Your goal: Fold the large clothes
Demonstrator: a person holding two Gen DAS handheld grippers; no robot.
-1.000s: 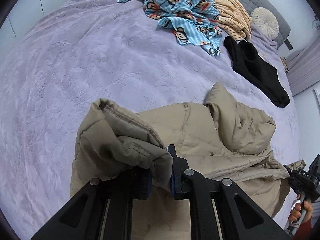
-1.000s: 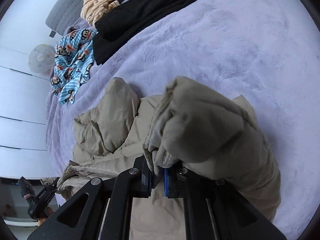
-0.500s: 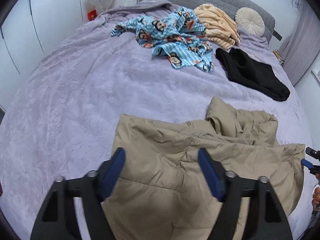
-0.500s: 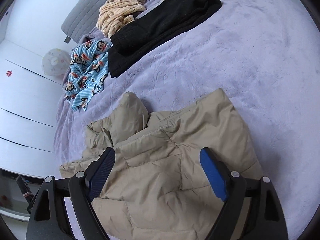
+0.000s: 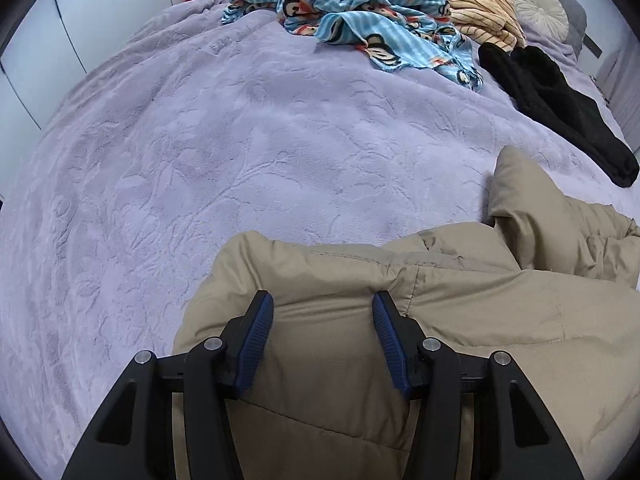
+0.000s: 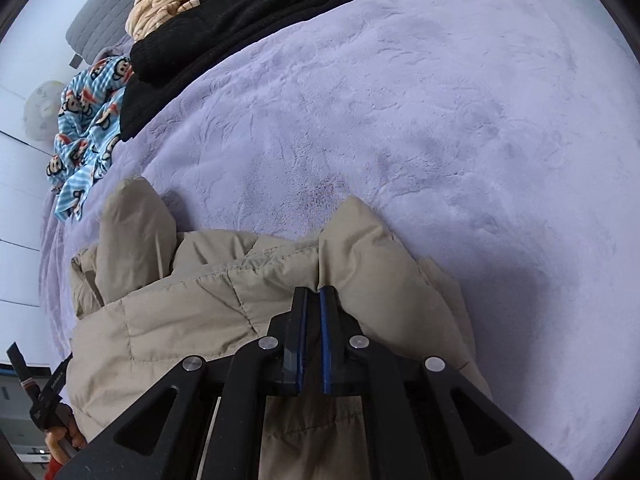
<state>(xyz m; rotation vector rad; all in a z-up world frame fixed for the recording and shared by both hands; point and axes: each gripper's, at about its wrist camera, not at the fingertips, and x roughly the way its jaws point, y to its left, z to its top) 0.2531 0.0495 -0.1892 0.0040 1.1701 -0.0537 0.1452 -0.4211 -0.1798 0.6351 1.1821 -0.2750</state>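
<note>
Compared with one second earlier, the raised fold of the beige puffer jacket [image 5: 460, 320] is no longer held up in either gripper; it now lies flat on the purple bedspread [image 5: 240, 140].

Left gripper [image 5: 323, 338]: the jaws have just been closing slightly from a wider setting and stand partly apart. A rounded edge of jacket fabric sits between the blue pads [image 5: 256, 340]; whether the pads press on it cannot be told.

Right gripper [image 6: 313, 340]: the jaws have just been closing and are now clenched, with a ridge of jacket fabric rising directly ahead of the tips, apparently pinched.

The jacket [image 6: 240, 300] lies directly beneath and ahead of both grippers, quilted, creased, with one sleeve bunched upward. Beyond it, well apart, lie a blue monkey-print garment [image 5: 360, 12], a striped cream garment [image 5: 476, 8] and a black garment [image 5: 560, 108].
</note>
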